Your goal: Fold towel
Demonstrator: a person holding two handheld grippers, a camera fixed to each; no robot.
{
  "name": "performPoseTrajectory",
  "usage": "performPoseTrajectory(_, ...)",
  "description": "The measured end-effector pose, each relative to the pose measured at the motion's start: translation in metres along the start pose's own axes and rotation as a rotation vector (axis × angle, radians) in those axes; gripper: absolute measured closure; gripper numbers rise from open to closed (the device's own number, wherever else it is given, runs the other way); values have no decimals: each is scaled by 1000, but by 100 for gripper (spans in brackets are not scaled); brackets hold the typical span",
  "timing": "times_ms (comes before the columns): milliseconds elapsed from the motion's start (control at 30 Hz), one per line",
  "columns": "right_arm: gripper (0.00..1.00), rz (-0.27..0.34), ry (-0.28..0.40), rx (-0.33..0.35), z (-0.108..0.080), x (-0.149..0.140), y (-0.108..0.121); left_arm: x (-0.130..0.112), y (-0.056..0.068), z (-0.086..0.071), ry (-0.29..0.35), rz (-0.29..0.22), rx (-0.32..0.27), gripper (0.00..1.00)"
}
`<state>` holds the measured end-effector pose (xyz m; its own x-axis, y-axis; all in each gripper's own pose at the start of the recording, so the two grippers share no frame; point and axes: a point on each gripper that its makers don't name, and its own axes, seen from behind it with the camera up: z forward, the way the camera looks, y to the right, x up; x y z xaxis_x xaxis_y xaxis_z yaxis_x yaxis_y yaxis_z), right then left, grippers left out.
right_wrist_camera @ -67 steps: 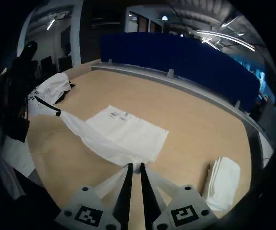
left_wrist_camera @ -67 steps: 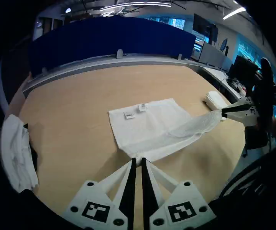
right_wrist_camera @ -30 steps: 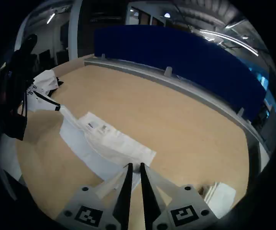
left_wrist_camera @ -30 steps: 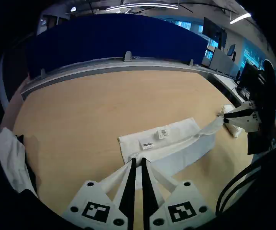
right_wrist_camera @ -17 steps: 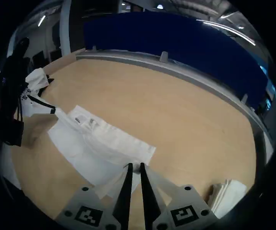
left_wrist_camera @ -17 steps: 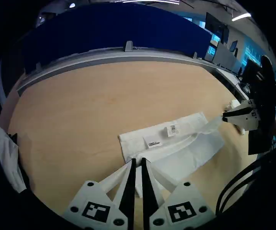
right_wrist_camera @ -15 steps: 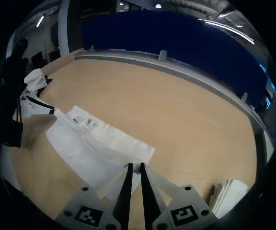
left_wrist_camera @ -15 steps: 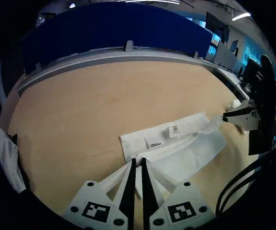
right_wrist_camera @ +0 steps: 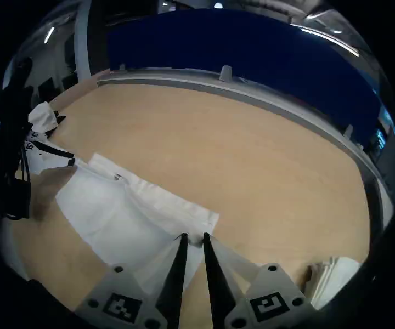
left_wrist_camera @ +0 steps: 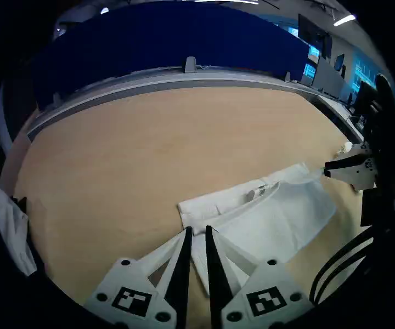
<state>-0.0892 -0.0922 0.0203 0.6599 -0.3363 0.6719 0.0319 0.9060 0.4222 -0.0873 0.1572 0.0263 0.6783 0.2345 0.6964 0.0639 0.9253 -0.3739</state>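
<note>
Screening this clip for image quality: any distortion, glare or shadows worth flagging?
Left gripper view: fisheye bows the table; the towel is sharp and evenly lit. Right gripper view: same bowing; the towel looks washed out, with a soft shadow on the table beside the left gripper.

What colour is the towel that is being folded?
The towel is plain white, with no pattern. It shows best in the right gripper view.
</note>
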Motion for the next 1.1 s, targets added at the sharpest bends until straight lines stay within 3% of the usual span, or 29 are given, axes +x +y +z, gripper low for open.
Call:
performPoseTrajectory(100,62,4,8,-11,-1,2,2,2,-3,-2,3,1,9,71)
performPoseTrajectory(233,43,11,25,-17,-5,5,5,6,-5,-9,11,-6,6,54)
performPoseTrajectory(367,38,18,28,-9,-8,3,4,5,-3,-15,11,-21,-9,24)
performPoseTrajectory(433,29,20,29,-7,-10,1,3,3,-3,-18,12,-30,-9,9)
performPoseTrajectory(500,18,20,30,-8,-12,-1,2,2,-4,-21,15,-37,-4,7)
performPoseTrajectory(567,15,19,31,-13,-15,-3,2,1,-6,-25,20,-41,7,7)
performPoseTrajectory(1100,15,-8,13,4,-30,-23,-10,-23,-12,-55,24,-82,36,7)
